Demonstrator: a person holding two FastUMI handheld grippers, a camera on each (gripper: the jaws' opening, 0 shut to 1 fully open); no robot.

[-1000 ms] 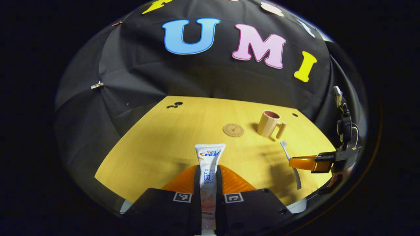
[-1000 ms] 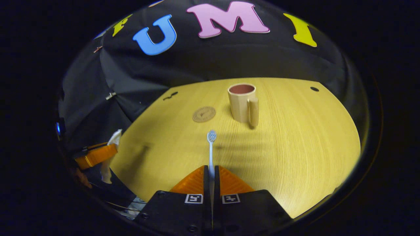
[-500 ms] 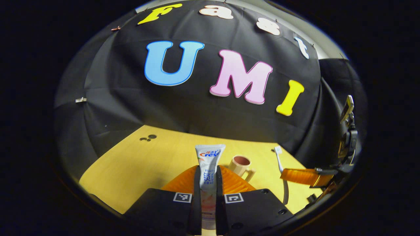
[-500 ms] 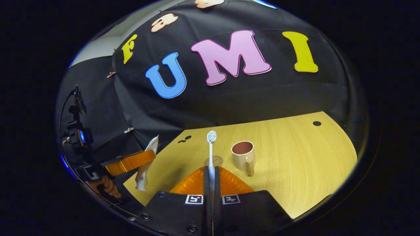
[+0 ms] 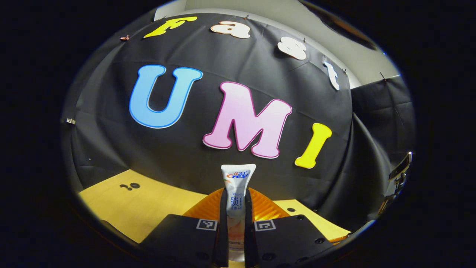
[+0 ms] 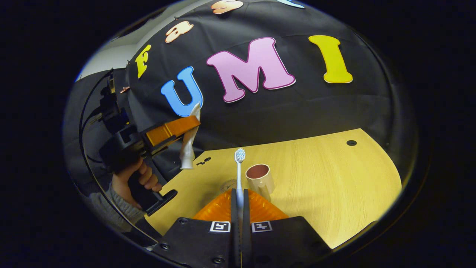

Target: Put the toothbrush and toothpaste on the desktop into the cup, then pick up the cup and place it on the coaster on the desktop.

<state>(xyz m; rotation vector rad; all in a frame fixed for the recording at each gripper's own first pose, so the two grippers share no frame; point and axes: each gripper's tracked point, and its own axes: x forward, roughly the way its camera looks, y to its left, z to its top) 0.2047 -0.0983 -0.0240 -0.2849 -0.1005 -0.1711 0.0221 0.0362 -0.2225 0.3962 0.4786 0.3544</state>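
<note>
My left gripper (image 5: 235, 203) is shut on the white toothpaste tube (image 5: 237, 182), which stands up between its fingers, high above the wooden desktop (image 5: 148, 204). In the right gripper view that left gripper (image 6: 187, 128) hangs in the air at the left with the toothpaste tube (image 6: 187, 143) dangling cap down, held by a hand (image 6: 135, 180). My right gripper (image 6: 238, 199) is shut on the toothbrush (image 6: 239, 169), bristles pointing up. The beige cup (image 6: 259, 178) stands on the desktop (image 6: 327, 178) just right of the toothbrush. The round coaster (image 6: 227, 185) lies left of the cup, partly hidden by my fingers.
Small dark holes (image 5: 130, 185) mark the desktop near the back left, and another hole (image 6: 351, 143) sits at the back right. The black cloth wall (image 5: 238, 74) rises right behind the desk. A grey sleeve (image 6: 108, 208) reaches in at the lower left of the right gripper view.
Both grippers have risen from the desktop with their loads. The left gripper has tilted up so the cup left its view; the right gripper has drawn closer to the cup.
</note>
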